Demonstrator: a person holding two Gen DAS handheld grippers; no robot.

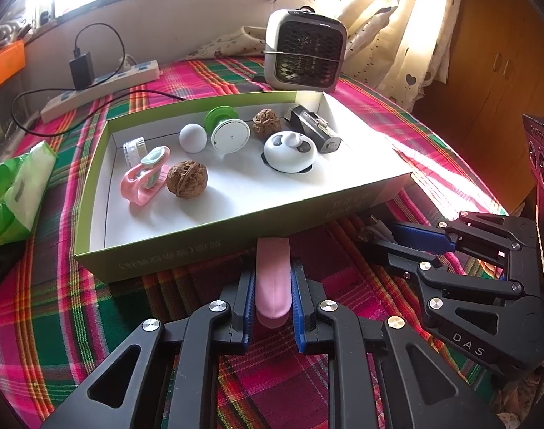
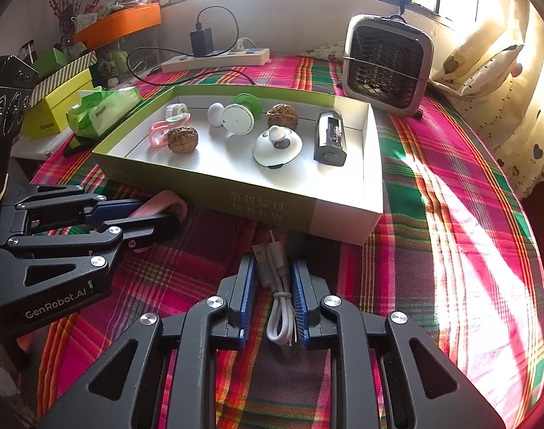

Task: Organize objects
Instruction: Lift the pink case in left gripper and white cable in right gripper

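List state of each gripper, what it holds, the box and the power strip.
left gripper: shut on pink object
pink object: clamped between the pads, just short of the box's near wall
right gripper: shut on white USB cable
white USB cable: folded in a bundle, plugs pointing at the box
green box: open, no lid on it, several items inside
power strip: black charger plugged in
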